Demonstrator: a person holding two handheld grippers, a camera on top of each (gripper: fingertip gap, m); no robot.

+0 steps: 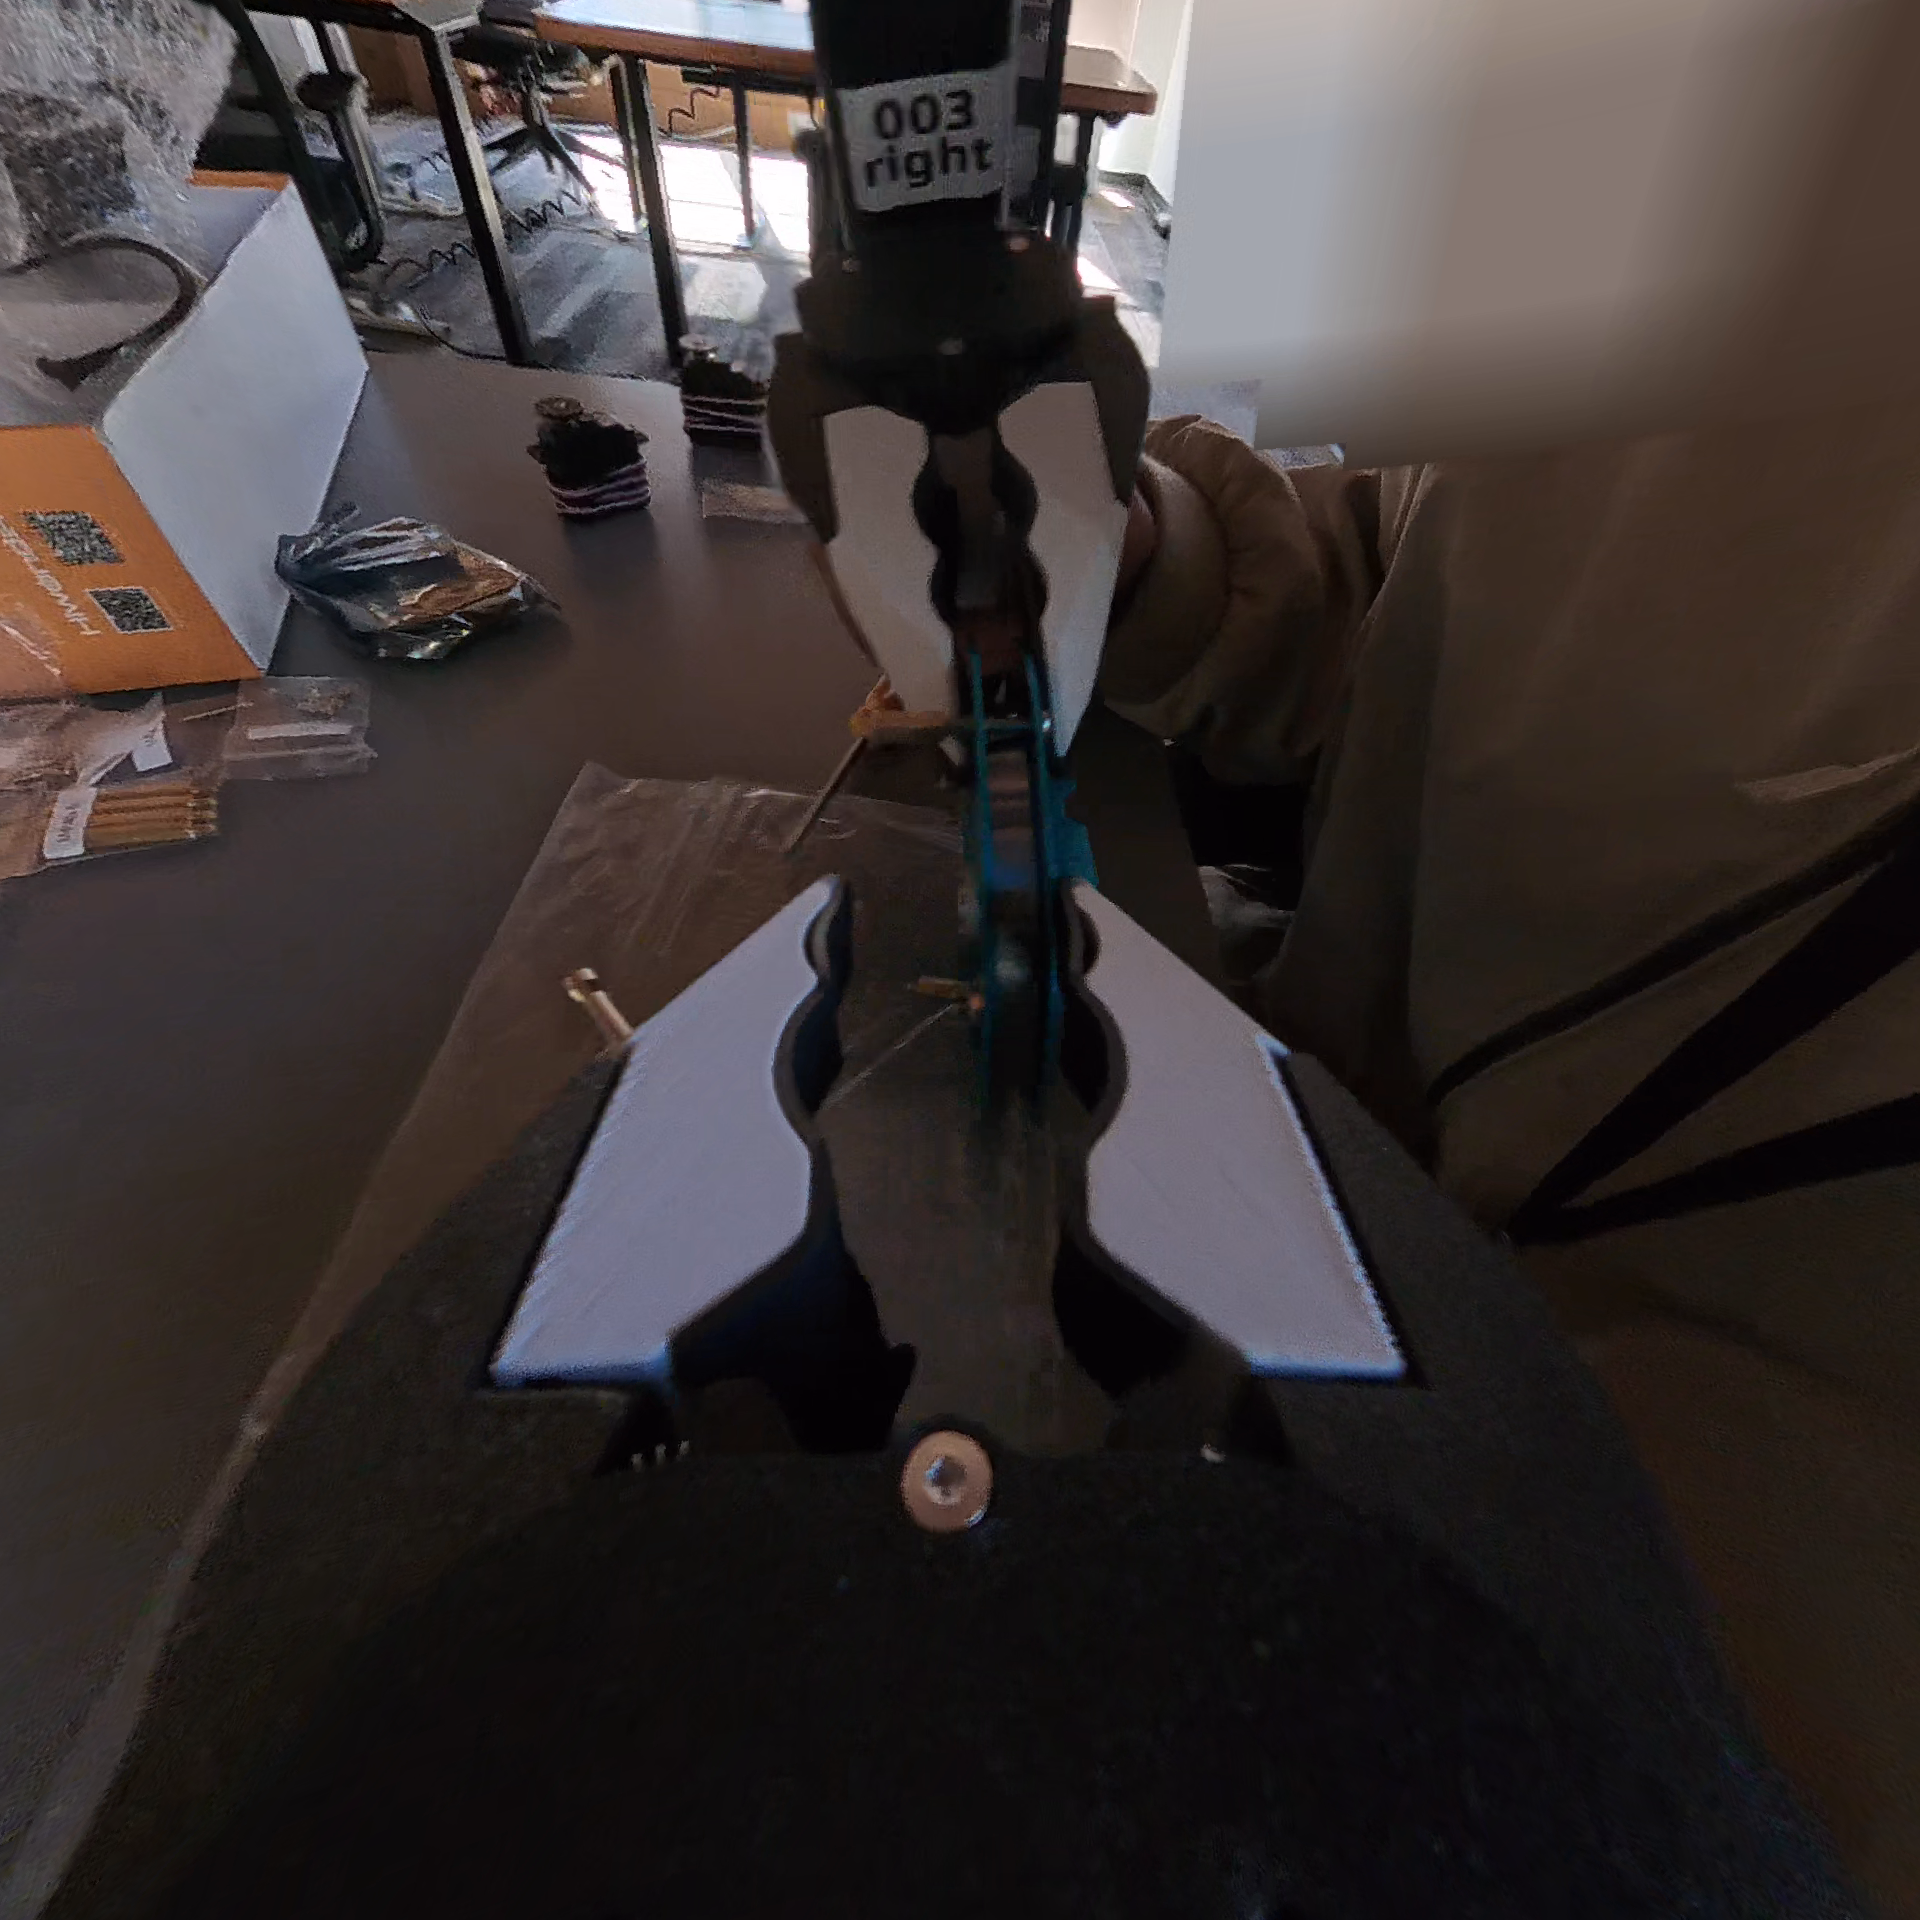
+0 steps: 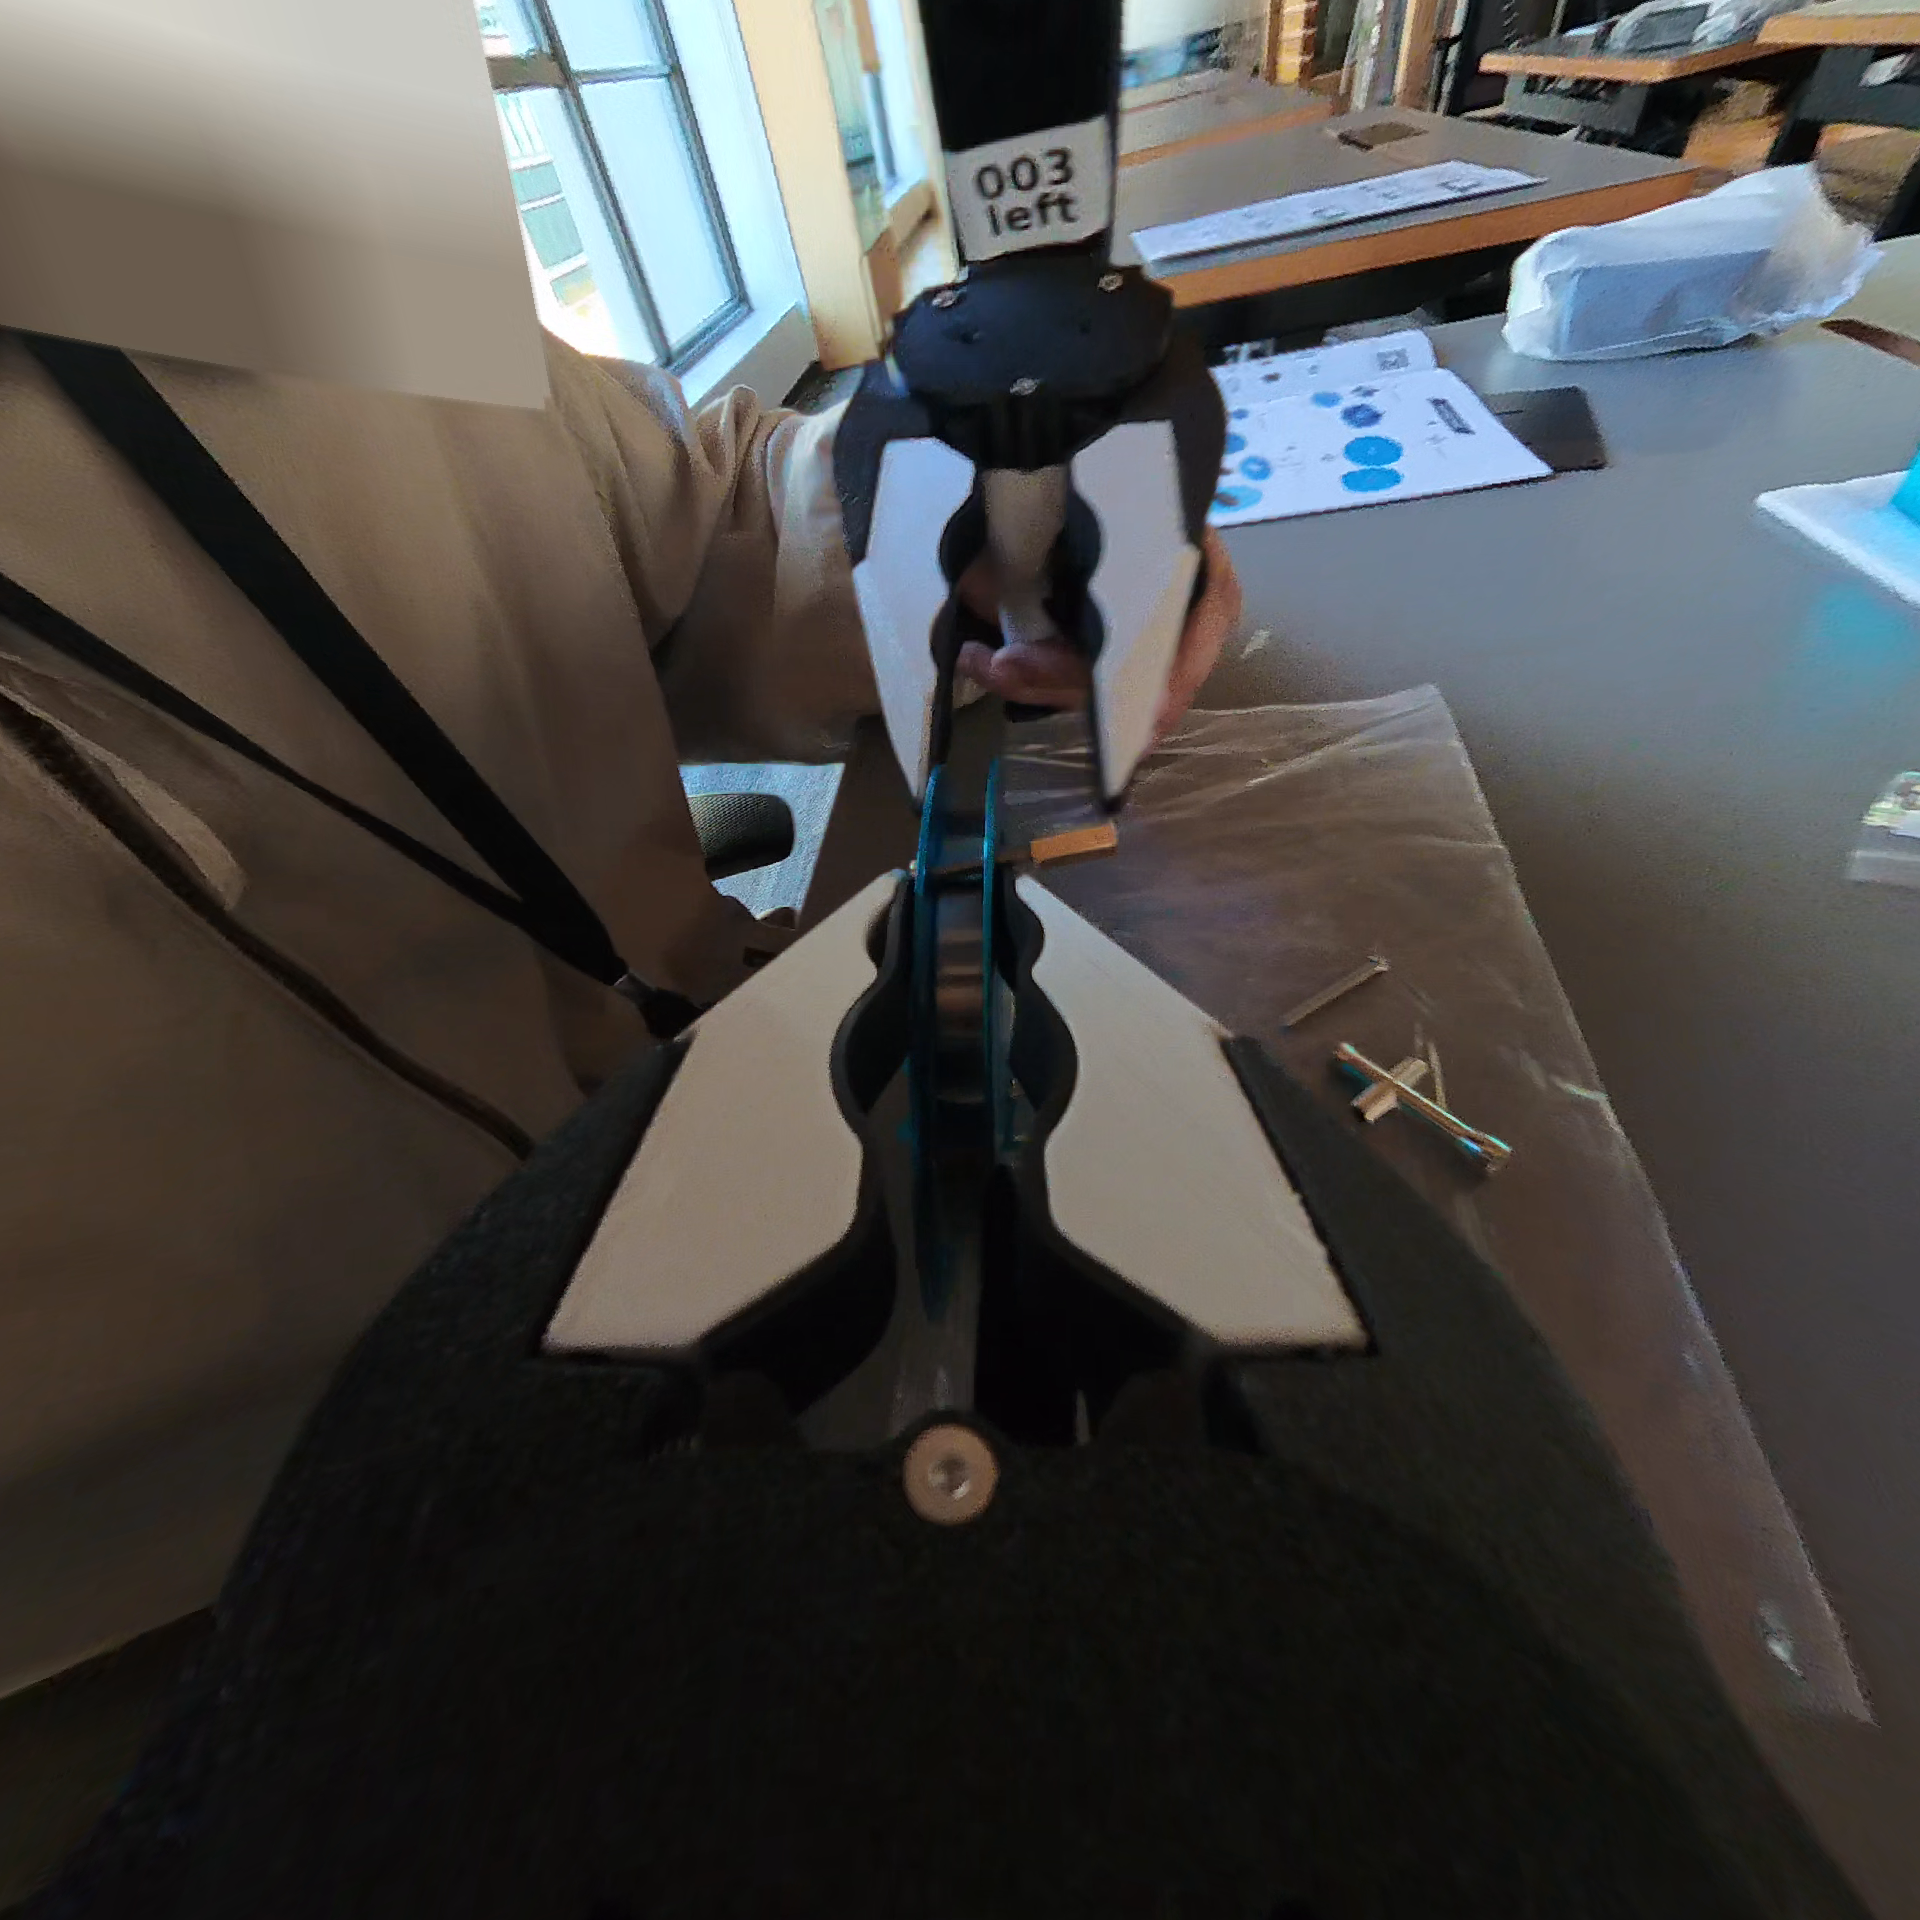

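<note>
A blue two-disc wheel assembly [image 2: 956, 997] with a black core is held on edge above a clear plastic sheet [image 2: 1351, 831]. My right gripper [image 2: 958, 883] is shut on it; in the left wrist view this gripper [image 1: 1003, 717] comes in from the far side. My left gripper [image 1: 956, 894] is open around the other end of the assembly [image 1: 1065, 842], which lies against its right finger and clear of the left one. This gripper also shows in the right wrist view [image 2: 1018, 790]. A small brass pin [image 2: 1075, 844] sticks out sideways from the assembly.
Loose metal pins [image 2: 1423, 1112] lie on the sheet. An orange and white box [image 1: 104, 561], a black bag [image 1: 416, 592], two small black parts [image 1: 592, 457] and bagged brass parts [image 1: 135, 810] sit on the dark table. A printed sheet [image 2: 1371, 447] lies farther off. A person in beige [image 1: 1558, 727] is close. The grippers are tip to tip, or close to it.
</note>
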